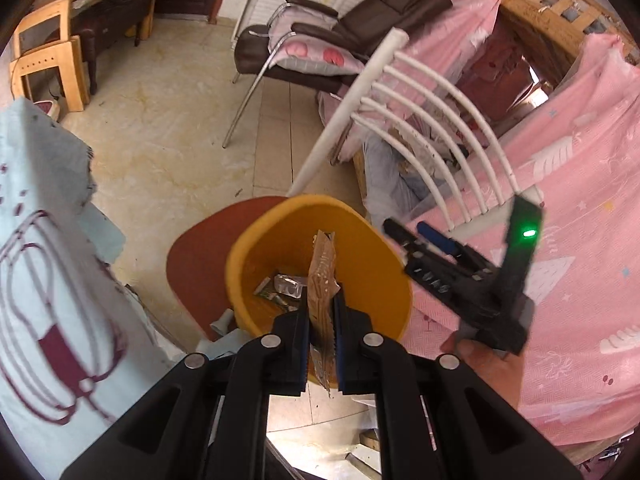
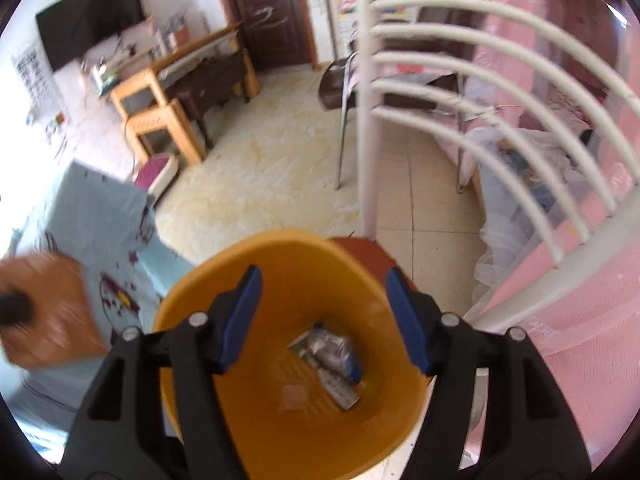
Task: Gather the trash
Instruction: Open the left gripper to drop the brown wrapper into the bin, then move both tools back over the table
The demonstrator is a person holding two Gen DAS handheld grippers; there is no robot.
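Tiled floor (image 1: 168, 128), white chair (image 1: 420, 128) holding orange bin (image 2: 192, 304). Left gripper (image 1: 322, 320) fingers clamped on brown wrapper (image 1: 322, 276), just over the bin rim. Right gripper (image 2: 324, 316) fingers spread, empty, above the bin; silver wrappers (image 2: 332, 356) at bottom.

Bin (image 2: 192, 292) mouth wide open from above, w/ trash (image 2: 332, 360) only at the bottom, so plenty of room inside. Right gripper (image 2: 324, 320) hangs over it, jaws spread. Left gripper (image 1: 322, 320) sits at the near rim, brown wrapper (image 1: 322, 276) pinched upright betw. its fingers. White chair back (image 2: 500, 92) rises just behind and right of bin, blocking that side. Blue cloth (image 1: 48, 240) crowds the left. Pink curtain (image 1: 580, 280) walls off the right. Tile floor (image 1: 168, 120) beyond is open.
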